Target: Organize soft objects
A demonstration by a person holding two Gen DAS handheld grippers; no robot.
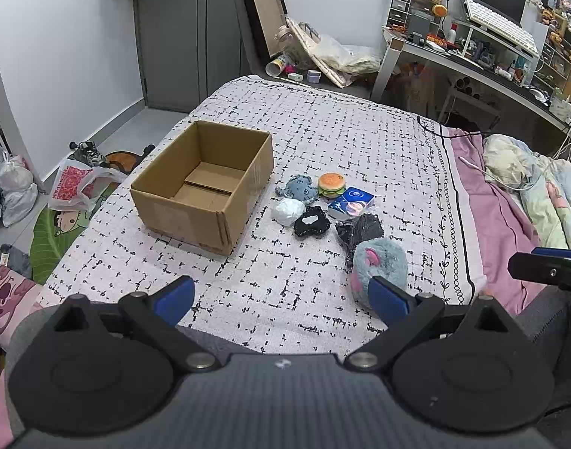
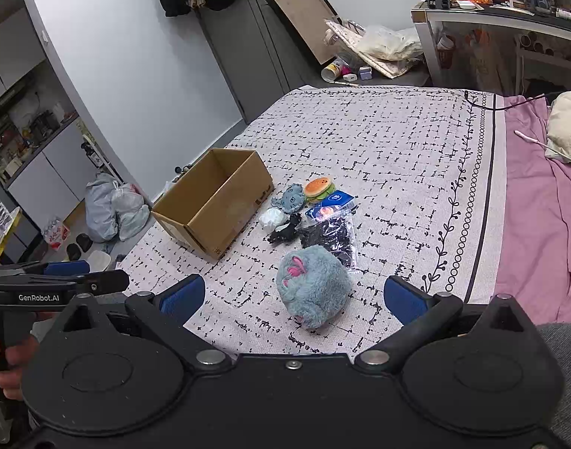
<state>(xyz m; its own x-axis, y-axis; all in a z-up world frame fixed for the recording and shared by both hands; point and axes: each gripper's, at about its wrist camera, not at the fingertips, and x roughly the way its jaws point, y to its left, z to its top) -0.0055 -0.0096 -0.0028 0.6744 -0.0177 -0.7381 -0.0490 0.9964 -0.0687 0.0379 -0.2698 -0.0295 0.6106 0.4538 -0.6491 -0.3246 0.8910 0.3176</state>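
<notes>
Cardboard box (image 1: 203, 187) sits open-topped near the bed's (image 1: 322, 127) left edge, with bare blanket between it and the soft objects (image 1: 322, 205) clustered just to its right. Nearest lies the grey plush (image 2: 313, 286), while both the left gripper (image 1: 281, 299) and right gripper (image 2: 292, 295) hover with jaws wide, holding nothing.

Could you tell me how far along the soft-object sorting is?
Nothing looks done: the cardboard box is empty. Nothing is in hand; the left gripper and right gripper are both open. Still on the bedspread: the grey plush, burger toy, blue octopus plush and the rest.
</notes>
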